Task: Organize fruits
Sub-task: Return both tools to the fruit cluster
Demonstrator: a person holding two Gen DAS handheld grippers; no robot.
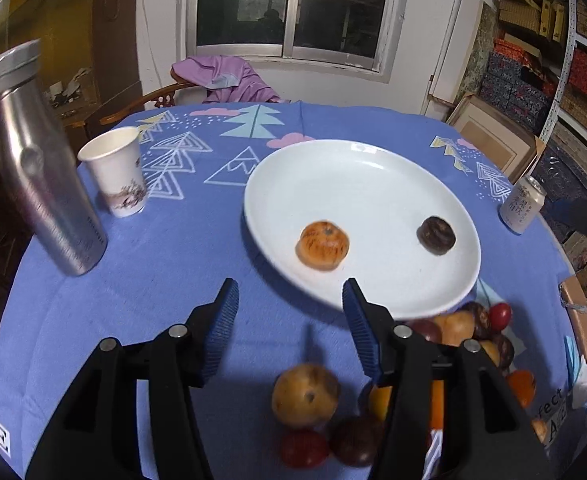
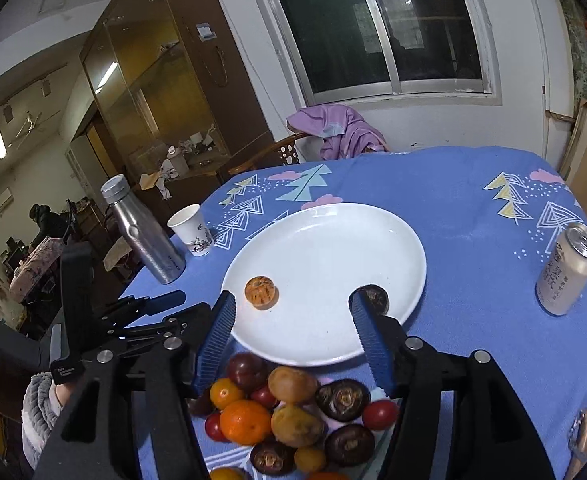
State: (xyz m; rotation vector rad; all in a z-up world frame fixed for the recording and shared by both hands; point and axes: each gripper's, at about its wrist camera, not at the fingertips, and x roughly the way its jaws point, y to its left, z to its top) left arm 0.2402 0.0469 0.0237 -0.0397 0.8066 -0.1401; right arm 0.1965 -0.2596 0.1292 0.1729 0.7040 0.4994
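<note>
A white plate (image 1: 353,176) sits on the blue tablecloth and holds an orange fruit (image 1: 322,244) and a dark brown fruit (image 1: 436,235). A pile of mixed fruits (image 2: 293,408) lies on the cloth in front of the plate. My left gripper (image 1: 289,296) is open and empty above the cloth, near the plate's front edge, with a tan fruit (image 1: 305,395) below it. My right gripper (image 2: 293,308) is open and empty above the pile. The plate (image 2: 333,240), orange fruit (image 2: 260,291) and dark fruit (image 2: 375,298) also show in the right wrist view, as does the left gripper (image 2: 161,300).
A silver bottle (image 1: 41,168) and a paper cup (image 1: 117,172) stand left of the plate. A drink can (image 1: 521,208) stands to its right. A chair with purple cloth (image 1: 229,80) is behind the table. Boxes are stacked at the right.
</note>
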